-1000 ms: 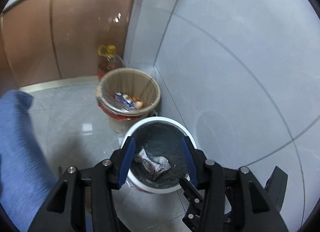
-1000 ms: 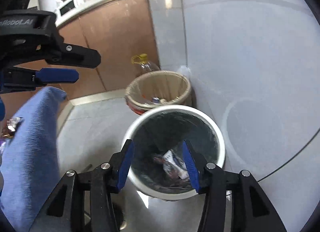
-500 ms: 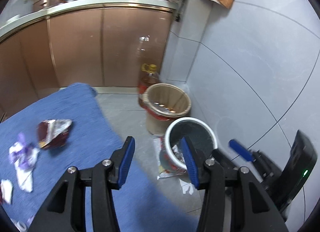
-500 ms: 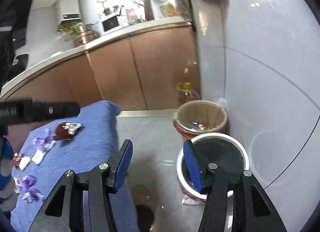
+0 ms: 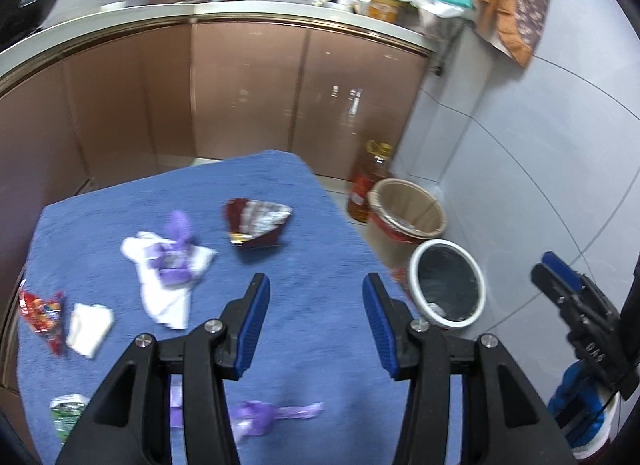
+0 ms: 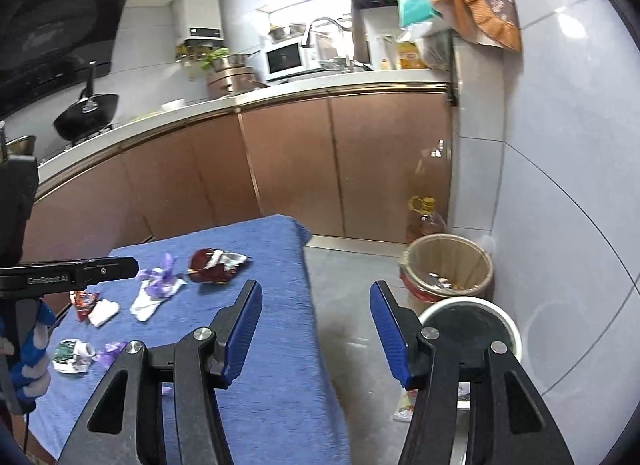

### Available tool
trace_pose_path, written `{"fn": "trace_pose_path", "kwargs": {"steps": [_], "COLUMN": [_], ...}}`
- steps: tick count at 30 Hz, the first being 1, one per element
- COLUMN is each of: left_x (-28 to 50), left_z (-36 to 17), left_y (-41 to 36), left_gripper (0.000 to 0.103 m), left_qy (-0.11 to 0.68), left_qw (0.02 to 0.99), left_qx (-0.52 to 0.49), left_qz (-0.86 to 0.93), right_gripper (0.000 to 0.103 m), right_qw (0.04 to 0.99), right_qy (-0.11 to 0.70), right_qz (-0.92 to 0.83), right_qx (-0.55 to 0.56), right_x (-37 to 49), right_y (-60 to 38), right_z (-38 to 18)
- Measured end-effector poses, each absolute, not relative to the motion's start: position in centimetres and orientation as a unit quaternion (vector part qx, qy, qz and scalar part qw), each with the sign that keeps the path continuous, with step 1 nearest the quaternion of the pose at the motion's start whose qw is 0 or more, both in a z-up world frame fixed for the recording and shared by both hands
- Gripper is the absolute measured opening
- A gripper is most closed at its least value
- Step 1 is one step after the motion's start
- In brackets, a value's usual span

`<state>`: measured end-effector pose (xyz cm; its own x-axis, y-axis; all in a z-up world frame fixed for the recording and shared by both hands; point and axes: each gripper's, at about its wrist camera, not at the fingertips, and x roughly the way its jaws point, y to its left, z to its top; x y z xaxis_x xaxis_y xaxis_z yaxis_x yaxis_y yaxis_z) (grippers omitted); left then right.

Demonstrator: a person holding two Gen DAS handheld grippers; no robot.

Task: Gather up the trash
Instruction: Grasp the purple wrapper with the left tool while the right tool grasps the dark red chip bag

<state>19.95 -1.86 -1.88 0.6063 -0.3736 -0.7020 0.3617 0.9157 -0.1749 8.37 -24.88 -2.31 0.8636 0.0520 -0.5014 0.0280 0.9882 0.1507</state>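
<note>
Trash lies scattered on the blue-clothed table [image 5: 312, 233]: a dark red foil wrapper [image 5: 256, 225], white tissue with purple wrappers [image 5: 168, 265], a red packet [image 5: 40, 313], a white tissue [image 5: 88, 329], a green-white wrapper [image 5: 66, 413] and a purple wrapper [image 5: 264, 415]. My left gripper [image 5: 312, 325] hangs open and empty over the table's near part. My right gripper [image 6: 316, 329] hovers over the table's right edge, its jaws opening with nothing between them. The white bin with a black liner [image 5: 446, 285] stands on the floor to the right, also seen as the white bin [image 6: 476, 321].
A tan bin [image 6: 448, 269] with scraps and a yellow-capped oil bottle [image 6: 426, 221] stand in the corner by the grey tiled wall. Copper cabinets [image 6: 340, 169] run behind the table. The other gripper [image 5: 576, 313] shows at the right of the left wrist view.
Both grippers rose and swung left, away from the white bin toward the blue table. The trash on the table came into view. The right jaws stand slightly wider.
</note>
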Motion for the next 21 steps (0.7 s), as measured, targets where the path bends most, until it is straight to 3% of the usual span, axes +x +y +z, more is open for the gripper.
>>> {"fn": "trace_pose_path", "kwargs": {"steps": [11, 21], "left_x": [26.0, 33.0], "left_z": [-5.3, -10.6], "left_y": [6.2, 5.5], "left_gripper": [0.051, 0.051], "left_qy": [0.430, 0.478], "left_qw": [0.894, 0.872], "left_qx": [-0.014, 0.024], "left_qz": [-0.130, -0.105], "right_gripper": [0.058, 0.058], "right_qw": [0.934, 0.895], "right_qy": [0.323, 0.383], "right_qz": [0.094, 0.157], "right_qx": [0.117, 0.168], "right_x": [14.6, 26.9], "right_y": [-21.2, -19.2], "right_z": [-4.2, -9.0]}}
